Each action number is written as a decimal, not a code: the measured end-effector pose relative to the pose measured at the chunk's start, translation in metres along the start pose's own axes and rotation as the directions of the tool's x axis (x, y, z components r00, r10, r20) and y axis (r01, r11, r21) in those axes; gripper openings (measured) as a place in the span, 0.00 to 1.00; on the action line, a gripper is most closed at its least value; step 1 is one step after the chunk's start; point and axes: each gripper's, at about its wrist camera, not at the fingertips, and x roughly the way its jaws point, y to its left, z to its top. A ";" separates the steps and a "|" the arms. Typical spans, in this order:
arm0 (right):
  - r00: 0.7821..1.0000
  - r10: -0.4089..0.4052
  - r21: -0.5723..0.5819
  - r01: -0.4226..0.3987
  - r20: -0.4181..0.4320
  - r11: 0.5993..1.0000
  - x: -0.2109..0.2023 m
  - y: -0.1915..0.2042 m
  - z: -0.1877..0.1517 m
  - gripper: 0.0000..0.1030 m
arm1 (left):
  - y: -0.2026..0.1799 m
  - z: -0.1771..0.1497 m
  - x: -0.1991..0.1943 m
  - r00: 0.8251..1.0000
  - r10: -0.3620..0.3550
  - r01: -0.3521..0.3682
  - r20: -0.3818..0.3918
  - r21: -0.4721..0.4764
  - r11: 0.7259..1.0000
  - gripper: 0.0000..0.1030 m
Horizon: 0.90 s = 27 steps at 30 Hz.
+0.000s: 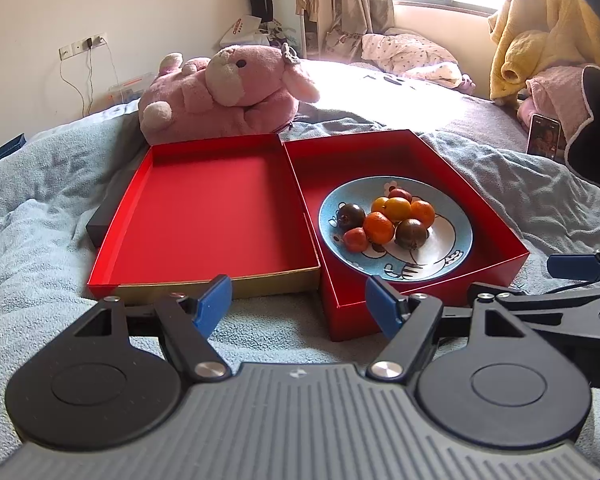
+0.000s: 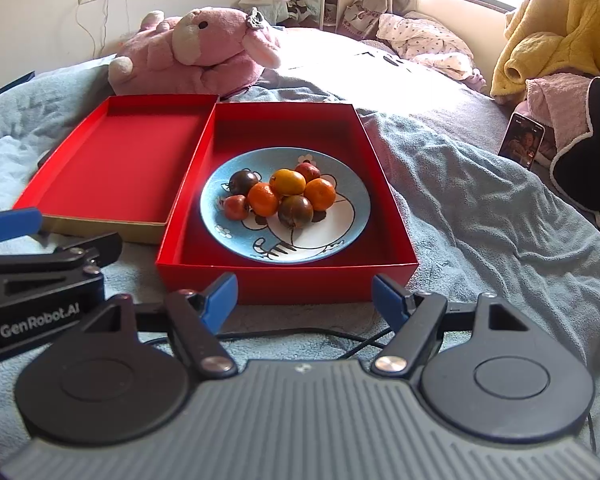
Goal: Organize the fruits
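A blue cartoon plate (image 1: 452,248) (image 2: 340,232) sits in the right red box (image 1: 496,220) (image 2: 384,184). It holds several small fruits: orange ones (image 1: 378,227) (image 2: 263,199), a yellow one (image 2: 288,182), dark ones (image 1: 411,233) (image 2: 295,211) and reddish ones (image 1: 355,239). The left red tray (image 1: 204,208) (image 2: 116,160) is empty. My left gripper (image 1: 299,304) is open and empty, just before the boxes' near edges. My right gripper (image 2: 304,300) is open and empty, just before the right box's front wall.
Both boxes lie on a blue-grey blanket (image 1: 40,200) on a bed. A pink plush toy (image 1: 220,96) (image 2: 196,52) lies behind them. A phone (image 1: 544,136) (image 2: 522,144) leans at the right, by yellow and pink blankets (image 2: 560,40). A cable (image 2: 300,336) runs under my right gripper.
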 end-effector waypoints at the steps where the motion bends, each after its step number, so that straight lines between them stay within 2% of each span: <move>1: 1.000 0.000 -0.001 0.000 0.000 1.000 0.000 0.000 0.000 0.74 | 0.000 0.000 0.000 1.000 0.000 0.000 0.000 0.000 1.000 0.76; 27: 1.000 0.013 -0.001 -0.013 -0.013 1.000 0.005 0.000 -0.002 0.74 | 0.001 0.000 0.001 1.000 0.000 0.000 -0.006 -0.009 1.000 0.76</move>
